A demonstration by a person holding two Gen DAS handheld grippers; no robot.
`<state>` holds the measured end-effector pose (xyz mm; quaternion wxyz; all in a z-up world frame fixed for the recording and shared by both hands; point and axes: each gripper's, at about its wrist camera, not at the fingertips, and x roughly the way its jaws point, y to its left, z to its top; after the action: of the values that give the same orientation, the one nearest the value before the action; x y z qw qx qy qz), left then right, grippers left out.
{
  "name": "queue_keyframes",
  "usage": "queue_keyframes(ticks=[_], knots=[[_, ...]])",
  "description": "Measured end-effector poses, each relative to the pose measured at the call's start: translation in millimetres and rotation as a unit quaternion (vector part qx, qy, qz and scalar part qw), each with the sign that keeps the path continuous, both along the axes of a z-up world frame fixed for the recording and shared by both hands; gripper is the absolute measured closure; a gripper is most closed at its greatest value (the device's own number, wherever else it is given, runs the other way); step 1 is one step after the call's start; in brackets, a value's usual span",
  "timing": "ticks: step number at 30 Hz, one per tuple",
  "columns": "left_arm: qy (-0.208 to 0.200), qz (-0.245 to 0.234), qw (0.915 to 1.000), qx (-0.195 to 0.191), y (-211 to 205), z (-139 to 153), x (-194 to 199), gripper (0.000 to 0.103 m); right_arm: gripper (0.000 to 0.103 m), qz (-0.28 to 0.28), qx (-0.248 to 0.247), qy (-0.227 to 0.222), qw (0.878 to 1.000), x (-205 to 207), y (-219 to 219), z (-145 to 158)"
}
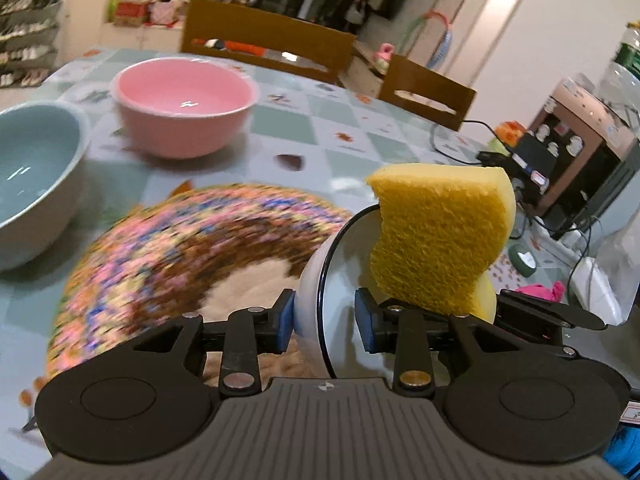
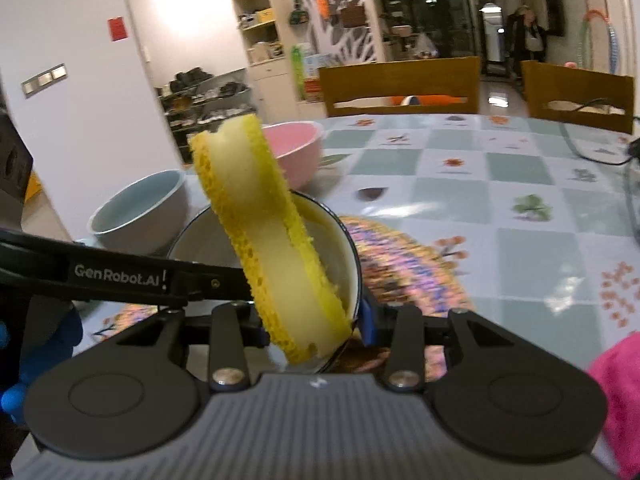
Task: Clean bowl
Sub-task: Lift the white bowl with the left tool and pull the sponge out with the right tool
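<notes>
My left gripper is shut on the wall of a white bowl with a black rim, which is tipped on its side above a doughnut-print mat. The yellow sponge stands upright at the bowl's mouth. One finger of the right gripper shows behind it. In the right wrist view my right gripper is shut on the sponge, which leans into the white bowl. The left gripper's finger crosses the frame at the left.
A pink bowl and a pale blue bowl stand on the checked tablecloth at the left. Two wooden chairs sit behind the table. Cables, devices, a tape roll and a pink cloth crowd the right side.
</notes>
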<state>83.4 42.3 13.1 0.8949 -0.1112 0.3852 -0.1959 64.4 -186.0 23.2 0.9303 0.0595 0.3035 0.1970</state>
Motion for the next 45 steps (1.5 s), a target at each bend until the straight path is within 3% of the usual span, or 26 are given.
queue_keyframes(ticks=[9,14,18,22,28,33,36,43,45], knots=[[-0.011,0.022,0.9996,-0.013,24,-17,-14,0.071,0.064,0.017,0.016,0.002,1.000,-8,32,-16],[-0.031,0.041,0.9985,-0.019,25,-22,-20,0.084,0.063,0.025,0.020,0.000,0.999,-6,26,-20],[-0.037,0.060,0.9971,-0.030,28,-27,-21,0.085,0.062,0.040,0.021,-0.012,0.999,-9,21,-25],[-0.049,0.070,0.9962,-0.017,24,-29,-25,0.086,0.059,0.055,-0.007,-0.033,0.998,-15,26,-24],[-0.059,0.072,0.9956,-0.003,20,-28,-28,0.086,0.044,0.064,-0.043,-0.078,0.994,-27,30,-19],[-0.065,0.072,0.9952,0.006,18,-27,-29,0.086,0.044,0.066,-0.061,-0.120,0.989,-37,30,-13],[-0.070,0.070,0.9950,0.013,15,-27,-30,0.085,0.046,0.077,-0.068,-0.141,0.985,-43,31,-10],[-0.081,0.063,0.9944,0.025,9,-24,-34,0.081,0.076,0.097,-0.064,-0.139,0.983,-37,34,-12],[-0.085,0.062,0.9941,0.029,8,-24,-35,0.081,0.078,0.099,-0.060,-0.137,0.984,-36,34,-12]])
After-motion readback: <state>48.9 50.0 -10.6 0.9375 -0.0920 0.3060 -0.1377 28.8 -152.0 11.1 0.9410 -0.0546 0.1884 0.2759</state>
